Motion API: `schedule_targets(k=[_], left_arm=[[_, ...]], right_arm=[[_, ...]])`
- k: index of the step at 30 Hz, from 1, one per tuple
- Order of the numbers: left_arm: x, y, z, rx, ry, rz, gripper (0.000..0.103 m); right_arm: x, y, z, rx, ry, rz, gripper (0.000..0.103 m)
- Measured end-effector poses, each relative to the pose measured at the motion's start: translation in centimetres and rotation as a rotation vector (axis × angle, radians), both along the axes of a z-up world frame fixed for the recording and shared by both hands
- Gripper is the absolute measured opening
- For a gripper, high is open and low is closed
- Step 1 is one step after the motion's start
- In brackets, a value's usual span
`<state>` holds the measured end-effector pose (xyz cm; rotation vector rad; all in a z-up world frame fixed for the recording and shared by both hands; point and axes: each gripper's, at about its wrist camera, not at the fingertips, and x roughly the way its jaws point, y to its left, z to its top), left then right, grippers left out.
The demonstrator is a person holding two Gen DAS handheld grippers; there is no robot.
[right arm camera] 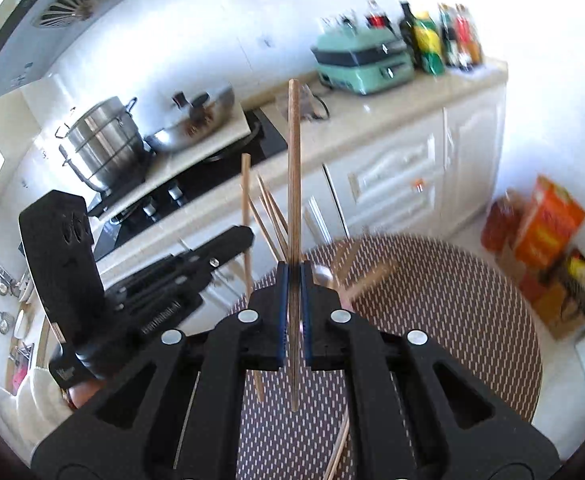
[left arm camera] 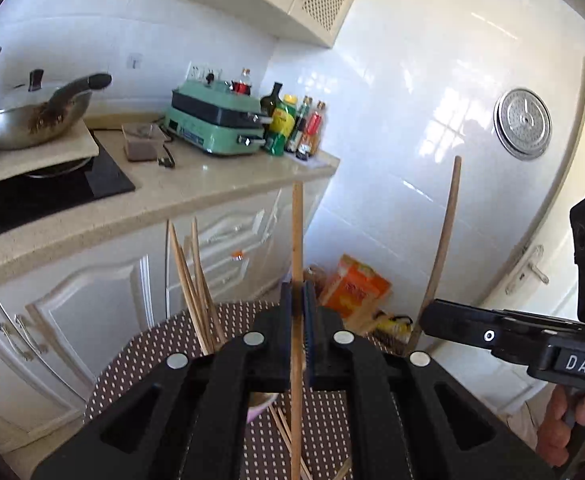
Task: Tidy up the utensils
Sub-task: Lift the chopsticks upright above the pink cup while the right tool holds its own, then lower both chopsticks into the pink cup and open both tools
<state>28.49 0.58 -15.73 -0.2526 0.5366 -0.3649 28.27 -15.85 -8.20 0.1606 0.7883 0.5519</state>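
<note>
Spreading under everything is a round table [right arm camera: 452,320] covered in a brown dotted cloth, set beside a white kitchen counter [left arm camera: 196,188] with a green grill [left arm camera: 216,122], bottles and a wok on it. Above the cloth come the two hand-held tools. The left gripper [left arm camera: 298,312] is pinched tight on a pale chopstick [left arm camera: 297,240], which stands nearly upright through its jaws, top end high and lower end hanging toward the cloth. The right gripper [right arm camera: 292,300] is likewise clamped on a darker chopstick [right arm camera: 294,180], also close to vertical; in the left view that stick [left arm camera: 444,240] leans slightly at the right. Between and just behind the tools, a bundle of chopsticks [left arm camera: 194,280] already fans up out of a holder whose body the grippers hide. A few loose chopsticks [left arm camera: 286,432] lie flat on the cloth below.

By my reading, the step in hand is carrying one stick in each tool, clear of the table, toward that holder. Next, each stick's lower tip needs lining up over the holder's mouth, then lowering before the jaws let go; doing one at a time looks safer, since the two sticks could cross.
</note>
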Motion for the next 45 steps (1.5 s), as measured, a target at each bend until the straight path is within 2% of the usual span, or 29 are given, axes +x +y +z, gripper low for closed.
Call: schedule_targets(k=[3, 9, 14, 19, 30, 45], left_arm=[[1.0, 0.2, 0.8, 0.0, -0.027, 0.034, 0.006], [2.7, 0.7, 1.4, 0.008, -0.072, 0.116, 0.006], [4.5, 0.6, 0.7, 0.02, -0.091, 0.158, 0.006], [5.5, 0.0, -0.2, 0.067, -0.117, 0.188, 0.006], [6.0, -0.4, -2.8, 0.074, -0.082, 0.209, 0.006], [2.2, 0.3, -5.1, 0.109, 0.048, 0.151, 0.006]], right_arm=[[0.9, 0.4, 1.0, -0.019, -0.042, 0.01, 0.006], [2.8, 1.5, 1.2, -0.021, -0.084, -0.001, 0.006], [4.5, 2.5, 0.2, -0.034, -0.105, -0.009, 0.006], [5.5, 3.2, -1.0, -0.051, -0.101, -0.001, 0.006], [5.4, 3.1, -3.1, -0.067, -0.062, 0.011, 0.006], [3.1, 3.3, -4.6, -0.114, -0.035, 0.067, 0.006]])
